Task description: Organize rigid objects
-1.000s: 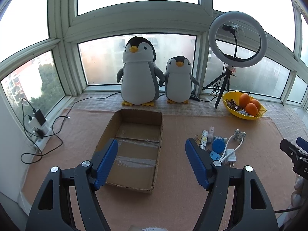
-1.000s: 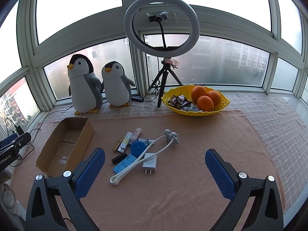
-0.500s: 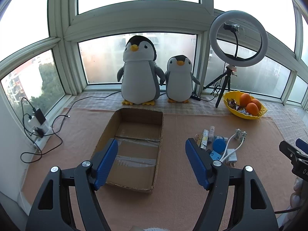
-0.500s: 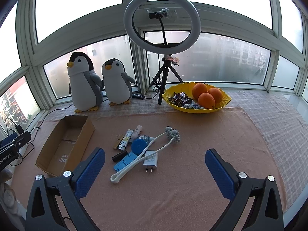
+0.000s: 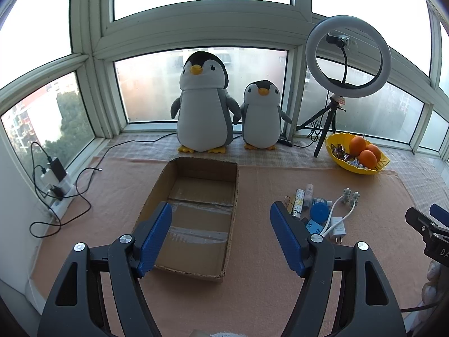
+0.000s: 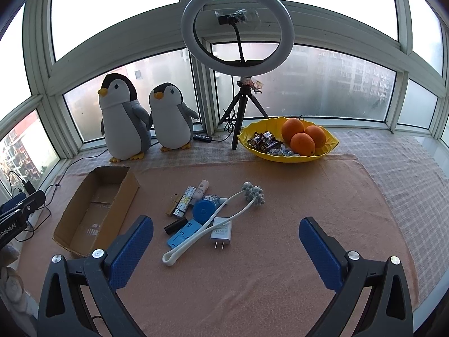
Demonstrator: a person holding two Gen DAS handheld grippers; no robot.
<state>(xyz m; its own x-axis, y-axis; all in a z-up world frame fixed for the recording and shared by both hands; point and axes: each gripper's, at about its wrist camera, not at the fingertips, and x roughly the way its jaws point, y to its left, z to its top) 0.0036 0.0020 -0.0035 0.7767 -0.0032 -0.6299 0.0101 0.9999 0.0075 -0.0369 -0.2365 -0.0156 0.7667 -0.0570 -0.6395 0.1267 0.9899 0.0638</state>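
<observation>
An empty open cardboard box (image 5: pixel 196 213) (image 6: pixel 95 210) lies on the peach cloth. To its right is a cluster of small items: a white massager (image 6: pixel 213 221), a white charger plug (image 6: pixel 220 230), a round blue case (image 6: pixel 204 210), a light blue stand (image 6: pixel 183 234), a black tube (image 6: pixel 175 225), a patterned lighter (image 6: pixel 185 200) and a pink-capped tube (image 6: pixel 200 189). My left gripper (image 5: pixel 221 221) is open and empty above the box's near end. My right gripper (image 6: pixel 226 234) is open and empty, held above the cloth near the cluster.
Two plush penguins (image 5: pixel 204 106) (image 5: pixel 261 118) stand at the window. A ring light on a tripod (image 6: pixel 238 39) and a yellow bowl (image 6: pixel 322 153) of oranges and sweets sit at the back right. A power strip with cables (image 5: pixel 56 185) lies at the left edge.
Both grippers have drifted slightly; the views shifted a little. Nothing was grasped or moved.
</observation>
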